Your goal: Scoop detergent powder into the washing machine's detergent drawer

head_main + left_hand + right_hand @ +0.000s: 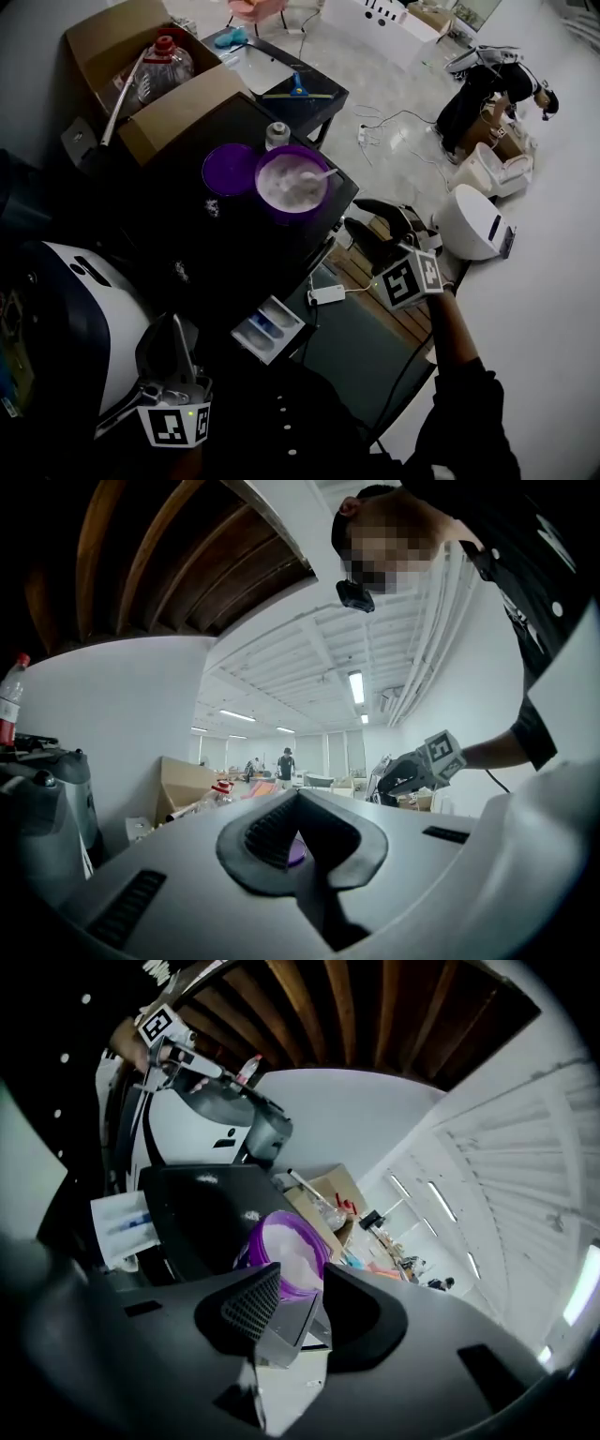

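Overhead, the purple tub (292, 183) of powder sits on the washer top (187, 234) just beyond the right gripper (364, 219), its white scoop (320, 174) handle angled toward that claw, the open detergent drawer (272, 328) lying nearer the person. In its own view the left gripper (300, 832) is clenched on nothing, well back from the tub; the right gripper view shows its jaws parted and empty, the tub dead ahead, nothing between

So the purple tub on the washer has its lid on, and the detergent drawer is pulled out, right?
Not quite. The head view shows the purple tub open, with white powder and a scoop inside; its lid lies beside it on the washer. The detergent drawer is indeed pulled out.
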`<state>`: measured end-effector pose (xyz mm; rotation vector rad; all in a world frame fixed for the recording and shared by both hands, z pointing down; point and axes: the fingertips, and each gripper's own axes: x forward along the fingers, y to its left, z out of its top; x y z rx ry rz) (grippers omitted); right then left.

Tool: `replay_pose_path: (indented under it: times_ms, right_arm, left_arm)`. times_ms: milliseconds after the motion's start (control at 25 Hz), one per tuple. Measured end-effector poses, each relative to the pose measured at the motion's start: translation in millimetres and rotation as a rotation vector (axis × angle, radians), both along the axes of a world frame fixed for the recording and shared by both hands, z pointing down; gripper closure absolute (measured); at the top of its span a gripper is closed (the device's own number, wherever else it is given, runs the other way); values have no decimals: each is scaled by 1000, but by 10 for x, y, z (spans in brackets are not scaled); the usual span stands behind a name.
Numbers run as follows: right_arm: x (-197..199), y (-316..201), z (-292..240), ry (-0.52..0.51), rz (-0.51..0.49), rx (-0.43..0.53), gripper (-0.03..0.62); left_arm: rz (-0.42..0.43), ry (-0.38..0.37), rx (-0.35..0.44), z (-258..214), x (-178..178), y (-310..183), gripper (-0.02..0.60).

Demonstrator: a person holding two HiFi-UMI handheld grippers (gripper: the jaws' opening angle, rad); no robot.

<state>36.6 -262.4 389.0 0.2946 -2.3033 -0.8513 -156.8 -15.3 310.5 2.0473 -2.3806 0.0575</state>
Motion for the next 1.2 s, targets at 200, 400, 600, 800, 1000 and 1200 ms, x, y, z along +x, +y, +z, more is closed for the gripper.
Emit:
replay_pose_path:
  times_ms: [200,400,600,800,1000,1200]
  right_arm:
    - [-337,-399,181,152,-110,18,451]
    - [-528,-654,400,260,-164,-77,452]
    - [-627,-763,505,318,-184,-206,453]
    - [-624,-838,621,393,-212,-265,464]
    - [-650,-863,677,417,-229,-328,503]
    - [-633,-825,704,466,-274,-324,560]
  left_arm:
    - [-9,31,-26,150,-51,-37,568]
    - [5,67,-52,327,-59,-128,568]
    - [38,87,-73,456,33,-265,568]
    - [43,113,-91,565,37,-350,568]
    - [40,130,-110,637,12,-411,568]
    - [26,147,-129,708,-51,-450,568]
